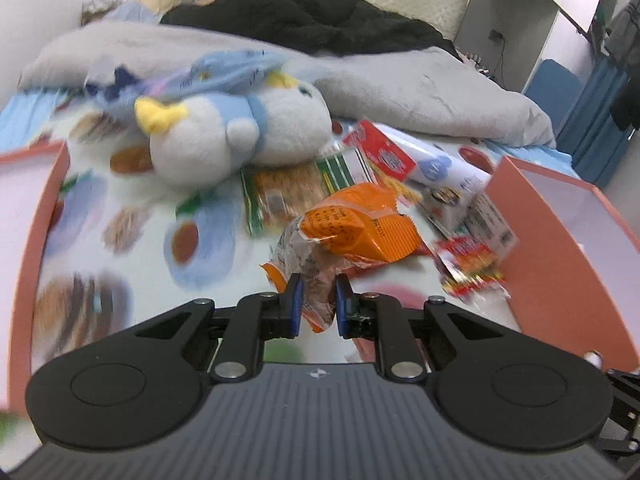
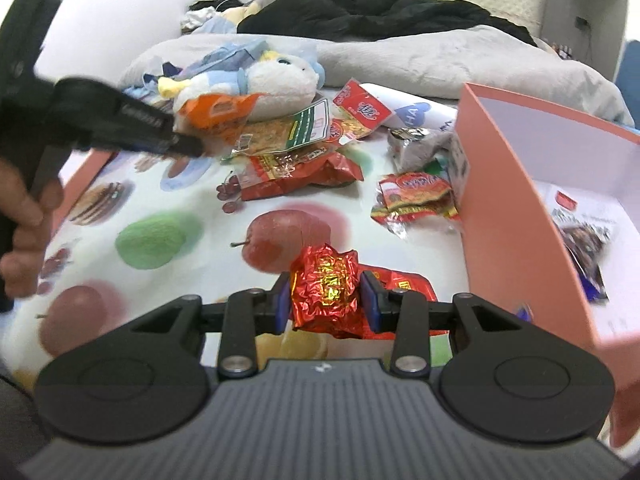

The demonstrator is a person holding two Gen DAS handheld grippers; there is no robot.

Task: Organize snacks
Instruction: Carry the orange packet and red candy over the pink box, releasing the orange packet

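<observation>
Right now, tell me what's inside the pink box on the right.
The pink box holds one dark snack packet against its white floor. The near wall hides the rest of the floor, so more may lie there unseen.

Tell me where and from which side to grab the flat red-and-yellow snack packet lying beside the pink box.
Grip the flat red-and-yellow snack packet by its crinkled silver end nearest the camera, coming from the open bedsheet side on its left. The pink cardboard box wall blocks its right side, and the packet lies too flat to pinch across its middle.
</observation>
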